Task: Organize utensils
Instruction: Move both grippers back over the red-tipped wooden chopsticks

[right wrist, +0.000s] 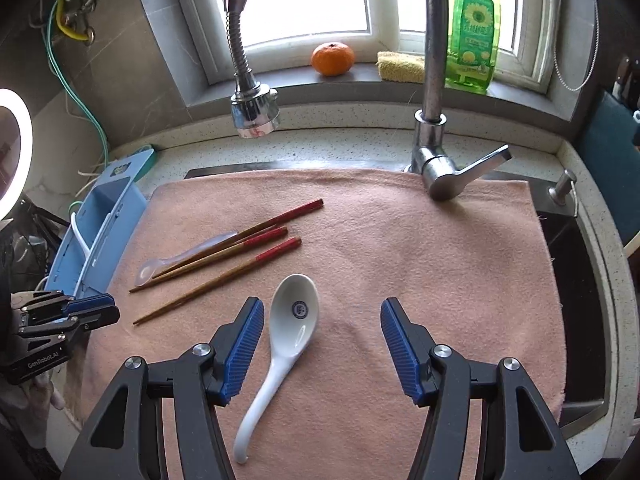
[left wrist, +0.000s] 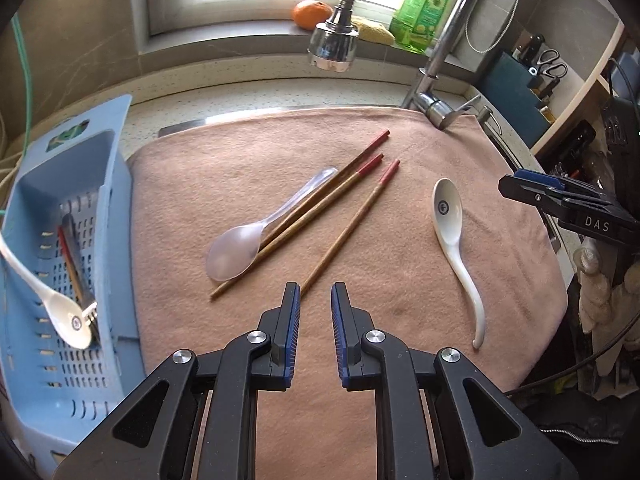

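Note:
On the pink towel point(left wrist: 400, 360) lie a white ceramic spoon point(left wrist: 452, 220) point(right wrist: 294, 312), a translucent plastic spoon point(left wrist: 236, 256) point(right wrist: 146, 272) and three red-tipped wooden chopsticks point(left wrist: 320, 208) point(right wrist: 224, 256). My left gripper point(left wrist: 316, 312) hovers just short of the chopsticks' near ends, nearly shut with only a narrow slit and nothing in it. My right gripper point(right wrist: 321, 305) stands open over the white spoon, whose bowl lies close to the left finger point(right wrist: 244, 344), untouched. The blue basket point(left wrist: 116, 200) point(right wrist: 120, 208) on the left holds another white spoon point(left wrist: 60, 312), a fork and a chopstick.
A faucet point(right wrist: 434, 80) and its hanging spray head point(right wrist: 254, 114) rise behind the towel. An orange point(right wrist: 333, 58), a sponge and a green soap bottle point(right wrist: 472, 32) sit on the windowsill. A knife block point(left wrist: 516, 92) stands at the right; a ring light point(right wrist: 12, 140) glows at the left.

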### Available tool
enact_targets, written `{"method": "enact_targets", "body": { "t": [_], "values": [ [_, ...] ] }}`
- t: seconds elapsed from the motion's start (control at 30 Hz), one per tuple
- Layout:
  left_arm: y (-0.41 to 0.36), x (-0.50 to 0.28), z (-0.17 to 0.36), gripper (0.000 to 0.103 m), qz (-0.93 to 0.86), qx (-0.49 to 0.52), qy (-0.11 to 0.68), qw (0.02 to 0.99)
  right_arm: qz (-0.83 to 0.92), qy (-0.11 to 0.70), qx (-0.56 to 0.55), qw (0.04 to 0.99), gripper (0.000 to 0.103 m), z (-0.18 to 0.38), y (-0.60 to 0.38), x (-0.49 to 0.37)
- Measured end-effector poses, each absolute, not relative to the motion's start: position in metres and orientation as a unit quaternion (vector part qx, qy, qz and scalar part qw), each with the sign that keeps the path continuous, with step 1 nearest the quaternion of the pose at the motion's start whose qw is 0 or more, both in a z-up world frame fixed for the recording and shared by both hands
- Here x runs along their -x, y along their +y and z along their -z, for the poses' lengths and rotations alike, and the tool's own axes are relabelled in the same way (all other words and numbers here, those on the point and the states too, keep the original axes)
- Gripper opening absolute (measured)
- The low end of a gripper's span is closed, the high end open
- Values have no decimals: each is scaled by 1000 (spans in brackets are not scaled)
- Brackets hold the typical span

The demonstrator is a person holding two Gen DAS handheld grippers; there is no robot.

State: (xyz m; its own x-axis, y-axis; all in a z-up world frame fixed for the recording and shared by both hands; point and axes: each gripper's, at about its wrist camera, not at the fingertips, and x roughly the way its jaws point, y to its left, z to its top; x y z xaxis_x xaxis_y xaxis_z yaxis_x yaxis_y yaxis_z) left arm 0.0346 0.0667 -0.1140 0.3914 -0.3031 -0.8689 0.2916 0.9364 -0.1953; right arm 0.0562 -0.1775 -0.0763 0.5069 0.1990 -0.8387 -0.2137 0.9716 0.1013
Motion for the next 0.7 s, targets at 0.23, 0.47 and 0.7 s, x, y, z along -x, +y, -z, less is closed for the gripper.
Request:
{"method": "enact_targets", "body": {
  "t": [0.23,0.47,0.7],
  "values": [
    [50,-63,122,14,227,-15,544,808,-85,500,-96,856,57,86,-215,-47],
    [48,-100,131,14,237,-34,569,787,-72,517,-85,849,57,96,-226,-26],
    [38,-117,142,14,247,-76,587,767,-54,522,-121,842,57,102,-243,-13]
  ]
}}
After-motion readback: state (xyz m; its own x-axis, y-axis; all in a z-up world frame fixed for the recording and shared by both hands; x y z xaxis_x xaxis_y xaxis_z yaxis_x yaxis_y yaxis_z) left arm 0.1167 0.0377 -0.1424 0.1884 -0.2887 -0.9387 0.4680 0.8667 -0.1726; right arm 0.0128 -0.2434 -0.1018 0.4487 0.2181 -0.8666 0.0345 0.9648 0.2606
